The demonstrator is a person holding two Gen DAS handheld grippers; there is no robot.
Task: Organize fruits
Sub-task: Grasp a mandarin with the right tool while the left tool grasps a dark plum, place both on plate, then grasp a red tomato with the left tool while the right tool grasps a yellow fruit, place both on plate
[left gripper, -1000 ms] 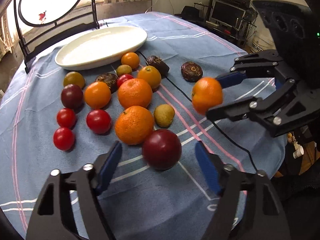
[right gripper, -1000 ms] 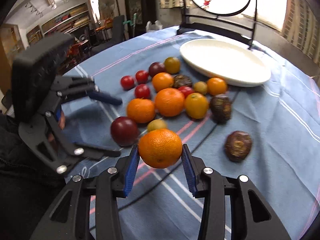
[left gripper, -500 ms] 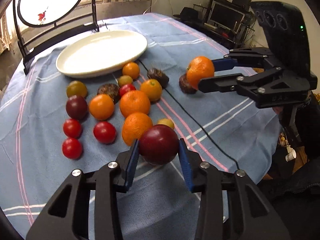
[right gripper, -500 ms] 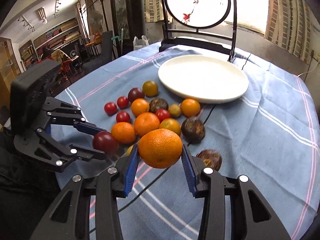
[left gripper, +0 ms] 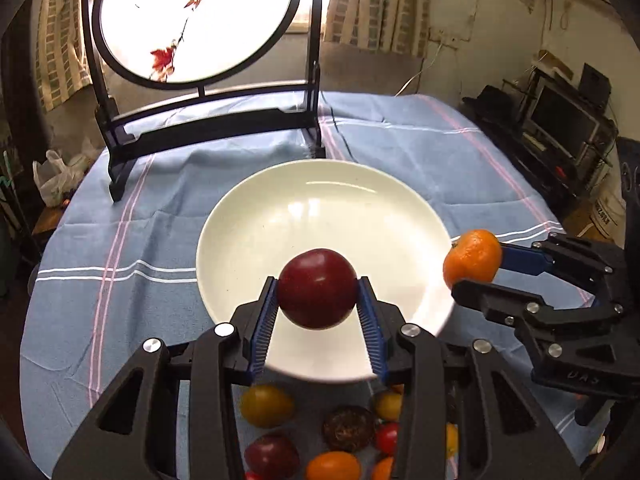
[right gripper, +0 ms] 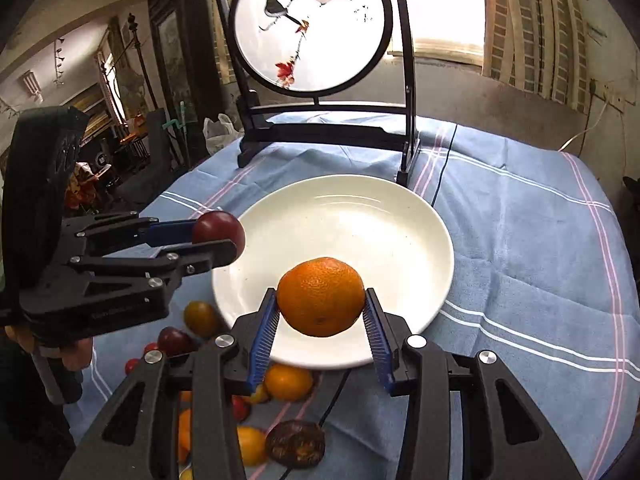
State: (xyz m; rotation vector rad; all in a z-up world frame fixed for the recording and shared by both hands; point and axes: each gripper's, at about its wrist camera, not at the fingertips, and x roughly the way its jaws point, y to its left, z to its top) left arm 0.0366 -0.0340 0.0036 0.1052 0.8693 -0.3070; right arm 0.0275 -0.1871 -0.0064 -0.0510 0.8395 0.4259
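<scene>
A smooth, glossy dark red plum [left gripper: 317, 288] is being gripped between the ribbed blue pads of the left gripper [left gripper: 318, 322], whose jaws are clenched on its sides after just closing in on it. It is being held above the near part of a round, shallow white plate [left gripper: 256, 216] with a glazed sheen. A dimpled, matte orange [right gripper: 320, 297] is being clasped in the same way by the right gripper [right gripper: 322, 332], its jaws pressed to the peel, over the plate's near rim. The plate is being borne by a blue woven tablecloth [right gripper: 520, 240] with pink and white stripes. Small round fruits [left gripper: 267, 406], yellow, red and orange, with a wrinkled brown one, are being left clustered on the cloth below the plate. A circular painted screen [right gripper: 312, 26] in a black frame is being shown upright behind the plate.
</scene>
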